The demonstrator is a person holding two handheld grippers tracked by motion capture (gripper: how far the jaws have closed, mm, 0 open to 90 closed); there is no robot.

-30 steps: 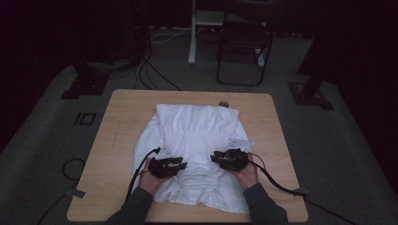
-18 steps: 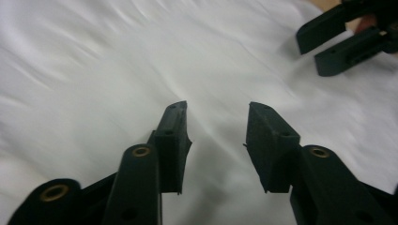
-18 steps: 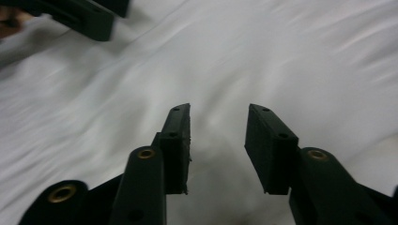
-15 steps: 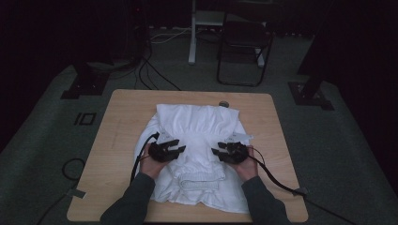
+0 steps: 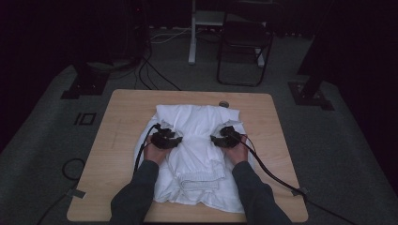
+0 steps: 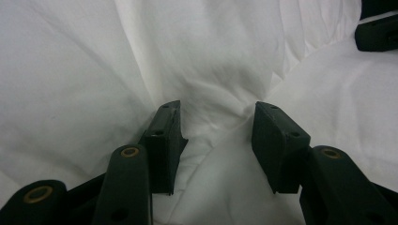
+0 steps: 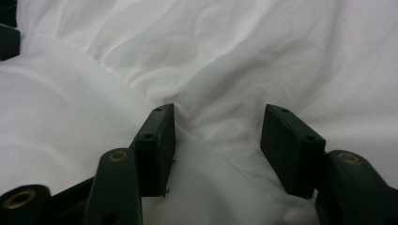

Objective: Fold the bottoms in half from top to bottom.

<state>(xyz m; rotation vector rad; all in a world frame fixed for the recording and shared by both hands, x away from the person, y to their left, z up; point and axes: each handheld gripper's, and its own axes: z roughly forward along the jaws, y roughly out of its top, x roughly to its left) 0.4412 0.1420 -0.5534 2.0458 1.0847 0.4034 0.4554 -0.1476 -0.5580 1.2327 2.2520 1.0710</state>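
White garment lying mid-desk, its near part already folded up over the middle — a hem band shows toward the near edge; further folds appear to remain. Left tool and right tool rest low on the cloth, tips turned inward; both have just been opening, jaws released, cloth between them unpinched.

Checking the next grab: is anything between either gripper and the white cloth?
Nothing visible. Both the left gripper and right gripper sit right over the white cloth, jaws just opened apart, bare fabric between them, pads not pressing it.
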